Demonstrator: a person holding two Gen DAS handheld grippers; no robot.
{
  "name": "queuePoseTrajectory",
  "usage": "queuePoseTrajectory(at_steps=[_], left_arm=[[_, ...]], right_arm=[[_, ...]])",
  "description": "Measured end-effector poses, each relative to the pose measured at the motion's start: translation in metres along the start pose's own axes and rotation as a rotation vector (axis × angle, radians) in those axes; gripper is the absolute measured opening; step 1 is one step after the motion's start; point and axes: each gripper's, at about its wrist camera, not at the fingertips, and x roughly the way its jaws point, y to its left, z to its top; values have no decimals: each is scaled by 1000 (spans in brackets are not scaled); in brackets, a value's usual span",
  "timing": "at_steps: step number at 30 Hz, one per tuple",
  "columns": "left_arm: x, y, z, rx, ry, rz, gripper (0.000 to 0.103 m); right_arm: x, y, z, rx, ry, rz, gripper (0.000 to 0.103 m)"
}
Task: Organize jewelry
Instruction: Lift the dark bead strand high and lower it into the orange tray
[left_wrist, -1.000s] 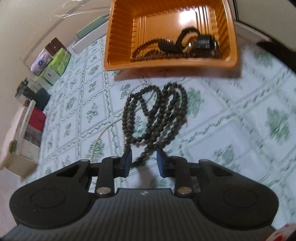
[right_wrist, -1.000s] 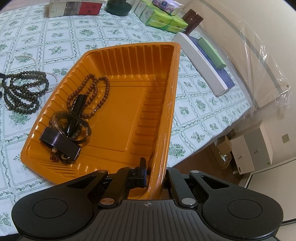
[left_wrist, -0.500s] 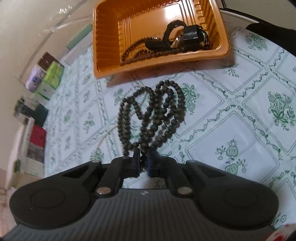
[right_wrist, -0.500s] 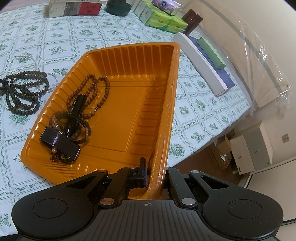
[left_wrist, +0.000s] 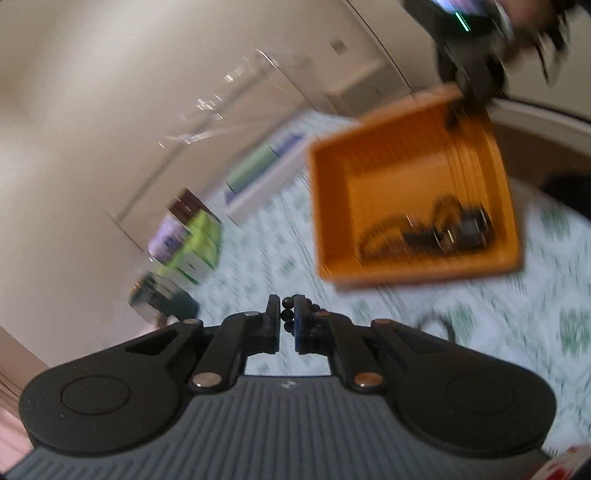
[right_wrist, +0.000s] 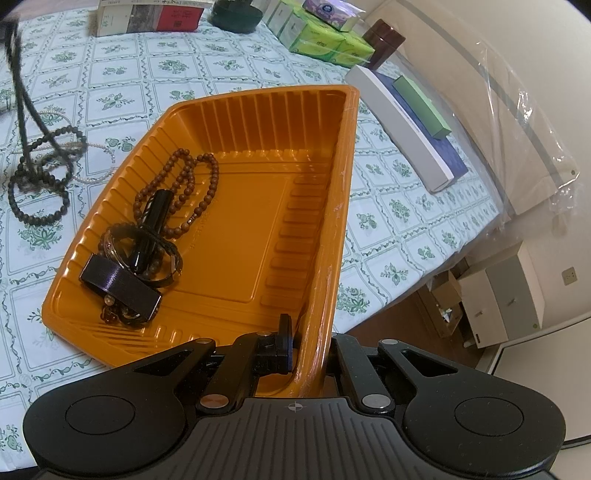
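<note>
Left gripper (left_wrist: 287, 316) is pinching the dark bead necklace (right_wrist: 37, 177), a limp, light strand dangling below it toward the bench (right_wrist: 155, 62) and likely to swing and slip, while right gripper (right_wrist: 308, 354) is clamping the orange tray (right_wrist: 314, 155) rim ahead.

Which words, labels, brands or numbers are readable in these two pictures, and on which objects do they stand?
No text can be read with certainty.
Book: there is print on its red and grey cover, too small to read.
Green tissue packs: printed marks, too small to read.
Purple tissue pack: a logo, too blurred to read.
Left wrist view: motion-blurred throughout, nothing readable.
</note>
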Motion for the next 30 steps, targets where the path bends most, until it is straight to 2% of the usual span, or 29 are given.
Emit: queuePoseTrajectory(at_steps=[9,20,30], left_arm=[[-28,64,44,-137,-112,37,6],[-52,109,77,-203,-184,65,6],[-68,153,130,-251,-271,78,6]], right_arm=[[-2,1,1,-4,-3,0,4],[-2,1,1,-4,-3,0,4],[-4,2,2,-4,-3,0,4]])
